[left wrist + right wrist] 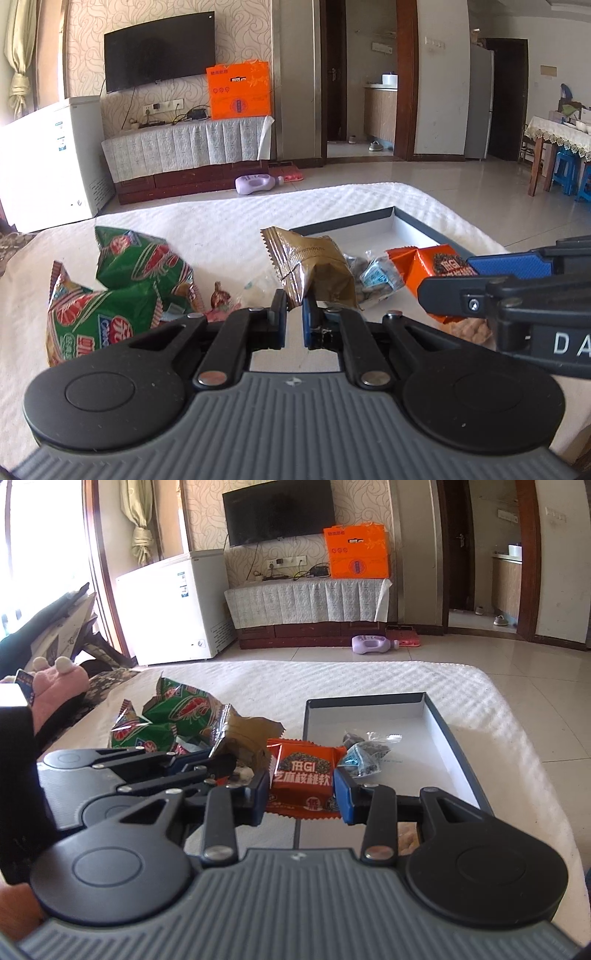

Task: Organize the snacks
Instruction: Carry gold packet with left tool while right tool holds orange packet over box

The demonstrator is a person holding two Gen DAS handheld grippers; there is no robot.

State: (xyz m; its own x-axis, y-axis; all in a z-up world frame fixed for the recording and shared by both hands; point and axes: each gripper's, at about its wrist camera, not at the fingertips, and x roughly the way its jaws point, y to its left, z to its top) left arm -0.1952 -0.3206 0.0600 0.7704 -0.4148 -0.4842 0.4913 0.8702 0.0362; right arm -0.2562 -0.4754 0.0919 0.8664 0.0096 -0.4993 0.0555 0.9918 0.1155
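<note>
- Two tongs work side by side over a white quilted bench (369,679), each with one snack, which reads as a two-handed transfer toward the shallow grey-rimmed tray (436,716) lying just right of the loose pile.
- The tray already has a clear bag of small dark pieces (364,751) lying on its white floor, so it looks like the collecting place; the green packets (122,280) are not in it and lie in a heap on the left of the bench.
- The left tongs (294,306) are nearly together, pinching the lower corner of a brown foil packet (310,269); the packet stands up above the fingers, apparently lifted clear of the pile.
- The right tongs (301,794) are set wider, clamped on the two side edges of an orange packet (303,775) with its printed face to the camera, held near the tray's front left corner.
- A grip across the width should keep the orange packet flat for laying down; the corner pinch on the brown one may let it swing or slip.
</note>
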